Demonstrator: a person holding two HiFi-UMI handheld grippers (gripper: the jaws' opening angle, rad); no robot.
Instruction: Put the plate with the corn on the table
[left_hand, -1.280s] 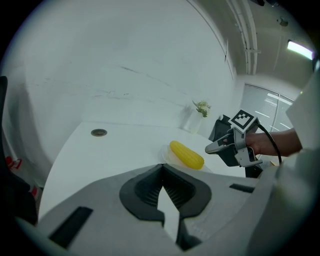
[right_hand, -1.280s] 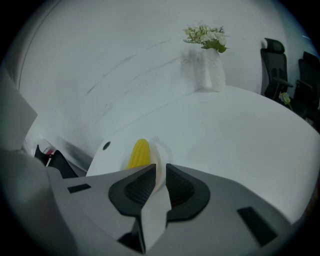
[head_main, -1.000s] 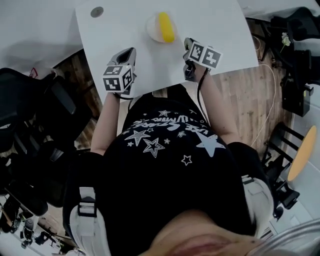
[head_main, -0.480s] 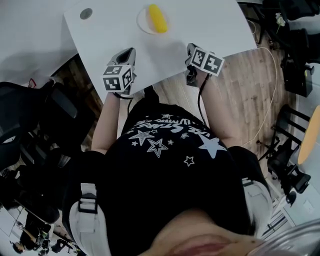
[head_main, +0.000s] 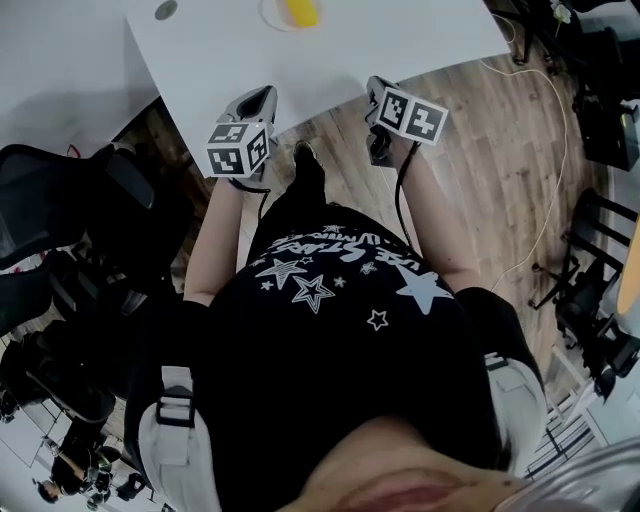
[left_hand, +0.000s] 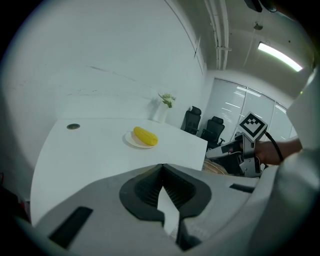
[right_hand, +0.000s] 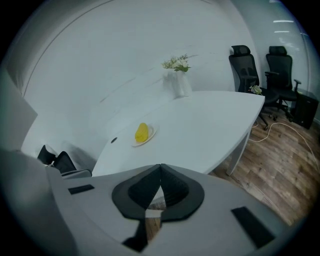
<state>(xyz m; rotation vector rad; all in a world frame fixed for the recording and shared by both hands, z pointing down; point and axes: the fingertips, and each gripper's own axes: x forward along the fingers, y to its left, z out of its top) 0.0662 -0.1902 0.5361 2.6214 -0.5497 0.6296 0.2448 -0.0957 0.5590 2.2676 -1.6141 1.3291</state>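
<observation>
A yellow corn cob lies on a small white plate (head_main: 290, 12) (left_hand: 142, 137) (right_hand: 142, 134), which rests on the white table (head_main: 330, 55) (left_hand: 85, 155) (right_hand: 210, 130), well in from its edges. Both grippers hang back from the table's near edge, apart from the plate. My left gripper (head_main: 260, 98) (left_hand: 161, 166) is shut with nothing between its pads. My right gripper (head_main: 373, 90) (right_hand: 160, 166) is likewise shut and empty, and it also shows at the right of the left gripper view as a marker cube held in a hand (left_hand: 250, 142).
A round grey grommet (head_main: 165, 10) (left_hand: 73, 126) sits in the table top. A white vase with flowers (right_hand: 177, 80) stands at the far end. Black office chairs (right_hand: 250, 70) (head_main: 70, 200) stand around. A cable (head_main: 545, 190) runs over the wooden floor (head_main: 480, 180).
The table and the plate with corn have slid toward the top of the head view. The person and both grippers have drawn back from the table edge, out over the floor.
</observation>
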